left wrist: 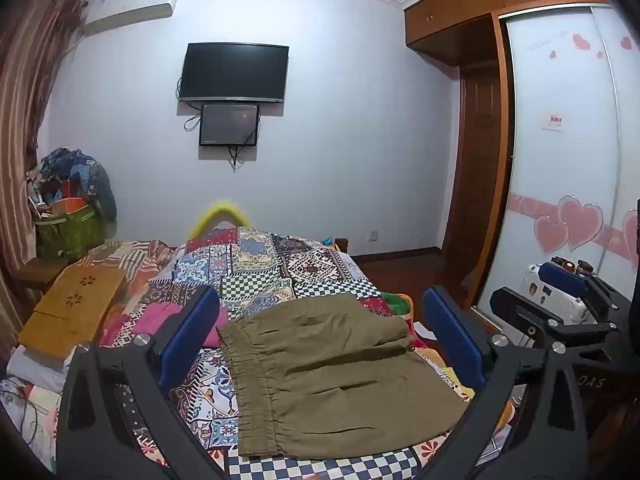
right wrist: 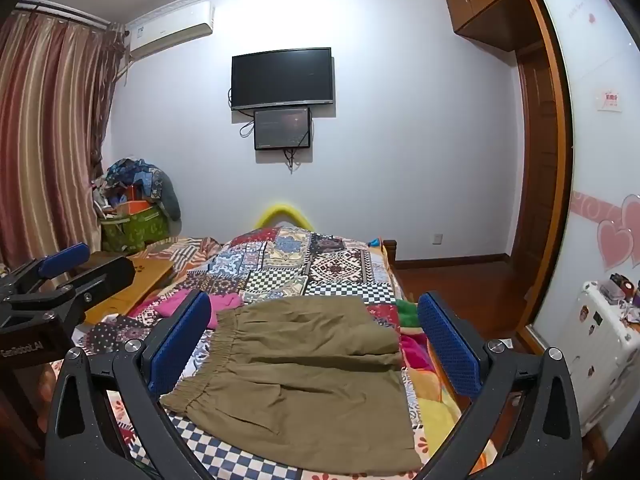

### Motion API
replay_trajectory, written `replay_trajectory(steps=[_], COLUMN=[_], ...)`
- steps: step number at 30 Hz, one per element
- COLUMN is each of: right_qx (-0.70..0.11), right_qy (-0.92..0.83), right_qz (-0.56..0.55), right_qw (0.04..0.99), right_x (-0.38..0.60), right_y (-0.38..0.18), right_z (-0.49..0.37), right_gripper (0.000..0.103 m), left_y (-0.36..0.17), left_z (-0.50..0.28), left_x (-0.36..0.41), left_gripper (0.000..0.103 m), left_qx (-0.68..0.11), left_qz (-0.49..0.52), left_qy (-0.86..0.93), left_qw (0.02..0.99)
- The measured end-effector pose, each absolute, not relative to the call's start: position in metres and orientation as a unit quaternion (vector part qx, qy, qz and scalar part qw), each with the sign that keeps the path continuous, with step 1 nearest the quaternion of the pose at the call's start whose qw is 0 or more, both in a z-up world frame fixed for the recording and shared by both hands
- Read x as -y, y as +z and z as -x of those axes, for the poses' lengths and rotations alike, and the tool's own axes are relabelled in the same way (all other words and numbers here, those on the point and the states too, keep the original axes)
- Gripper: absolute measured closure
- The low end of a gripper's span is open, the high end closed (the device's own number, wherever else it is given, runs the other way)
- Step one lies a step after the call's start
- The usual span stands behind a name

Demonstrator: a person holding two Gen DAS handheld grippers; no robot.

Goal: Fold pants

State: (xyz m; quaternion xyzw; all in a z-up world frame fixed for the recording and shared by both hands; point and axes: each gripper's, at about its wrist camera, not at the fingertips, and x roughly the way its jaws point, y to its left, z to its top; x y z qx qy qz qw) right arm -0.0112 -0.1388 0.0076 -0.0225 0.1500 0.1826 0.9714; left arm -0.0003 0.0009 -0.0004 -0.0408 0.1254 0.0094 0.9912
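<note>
Olive-brown pants [left wrist: 332, 376] lie folded in a compact stack on the patchwork bedspread [left wrist: 256, 268], elastic waistband toward the left. My left gripper [left wrist: 320, 336] is open and empty, held above the pants, its blue pads wide apart. My right gripper [right wrist: 316, 340] is also open and empty above the same pants [right wrist: 304, 376]. The right gripper also shows at the right edge of the left wrist view [left wrist: 568, 300], and the left gripper at the left edge of the right wrist view [right wrist: 60, 276].
A wooden lap tray [left wrist: 68, 304] lies on the bed's left side, with a pink garment [left wrist: 160, 316] beside it. A wardrobe with sliding doors [left wrist: 560, 152] stands at the right, with a white appliance [right wrist: 600, 344] below. A clutter pile [left wrist: 68, 200] sits by the curtain.
</note>
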Motion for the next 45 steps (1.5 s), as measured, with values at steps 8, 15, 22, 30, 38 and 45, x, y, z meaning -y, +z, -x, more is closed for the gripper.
replay_trajectory(steps=[8, 15, 22, 30, 38, 45], right_qx=[-0.152, -0.153, -0.155, -0.153, -0.153, -0.153], right_qy=[0.182, 0.184, 0.184, 0.183, 0.183, 0.183], right_qz=[0.021, 0.021, 0.021, 0.020, 0.020, 0.019], right_qw=[0.971, 0.971, 0.970, 0.971, 0.971, 0.971], right_x=[0.139, 0.136, 0.139, 0.136, 0.136, 0.136], right_y=[0.008, 0.009, 0.010, 0.006, 0.007, 0.007], right_z=[0.010, 0.010, 0.010, 0.010, 0.010, 0.011], right_gripper=[0.000, 0.000, 0.000, 0.000, 0.000, 0.000], left_y=[-0.006, -0.008, -0.005, -0.004, -0.002, 0.000], left_z=[-0.008, -0.007, -0.005, -0.003, -0.002, 0.000], left_x=[-0.007, -0.008, -0.005, -0.004, -0.003, 0.001], left_gripper=[0.000, 0.000, 0.000, 0.000, 0.000, 0.000], left_qx=[-0.142, -0.138, -0.135, -0.134, -0.133, -0.130], left_qz=[0.046, 0.049, 0.048, 0.047, 0.044, 0.038], left_qy=[0.011, 0.010, 0.010, 0.010, 0.010, 0.011], left_qw=[0.989, 0.989, 0.990, 0.990, 0.990, 0.991])
